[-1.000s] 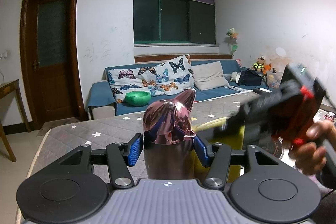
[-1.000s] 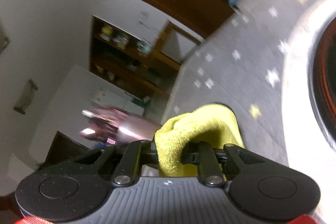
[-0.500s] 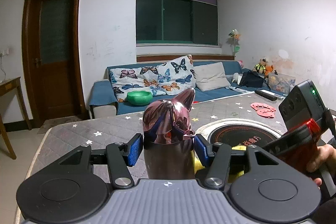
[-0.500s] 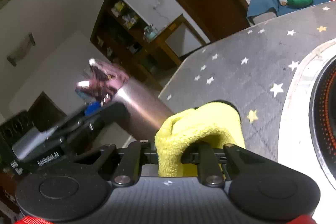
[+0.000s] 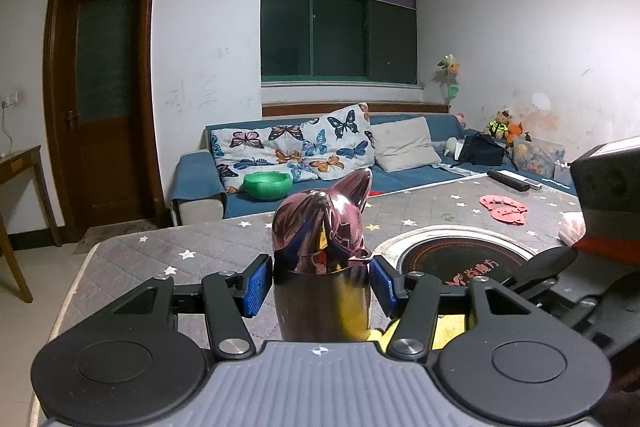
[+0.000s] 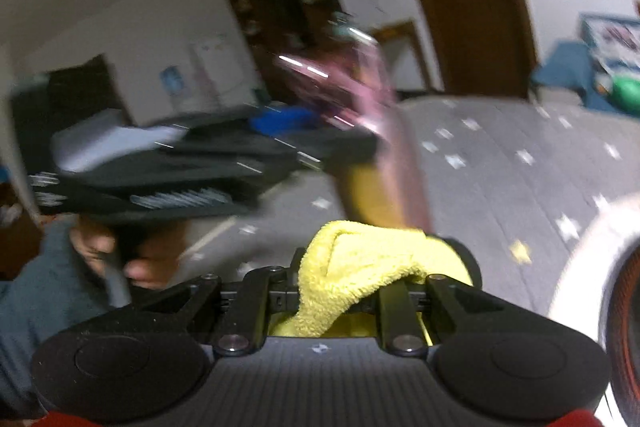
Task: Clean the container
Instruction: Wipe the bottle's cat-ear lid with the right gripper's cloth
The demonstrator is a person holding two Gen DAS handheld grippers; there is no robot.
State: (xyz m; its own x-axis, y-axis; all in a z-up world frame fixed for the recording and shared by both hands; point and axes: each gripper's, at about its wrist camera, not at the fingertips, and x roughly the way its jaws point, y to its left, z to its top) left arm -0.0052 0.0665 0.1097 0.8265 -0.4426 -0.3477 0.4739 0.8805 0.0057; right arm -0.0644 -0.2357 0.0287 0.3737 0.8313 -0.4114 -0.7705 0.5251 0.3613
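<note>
Right now we hold the container [image 5: 322, 267], a shiny pink metal flask with a pointed, ear-shaped lid, upright between the blue pads [image 5: 256, 285] of our left hand-held gripper [image 5: 320, 285], which is clamped on its body just under the lid. It stands over the star-patterned surface [image 5: 200, 239], near the round black hob [image 5: 452, 259]; we cannot see whether its base rests on the surface or hangs above it.

Our right hand-held gripper [image 6: 360, 287] is pinched together on a folded yellow cloth [image 6: 360, 263], and the cloth sits low beside the container's body, touching it or very nearly so; the right view is smeared with motion, so we cannot be sure of contact.

Several things could go wrong from here, as we judge it:
- The metal is slick and the grip is narrow, so a hard sideways rub could twist or slide the container in the pads.
- A push low on the body while the hold is high could lever it into a tilt.
- The cloth is held only by a fold, so dragging it may pull it loose.
- The two tools sit close together and could knock each other.
- The lid's ears could snag the cloth.
</note>
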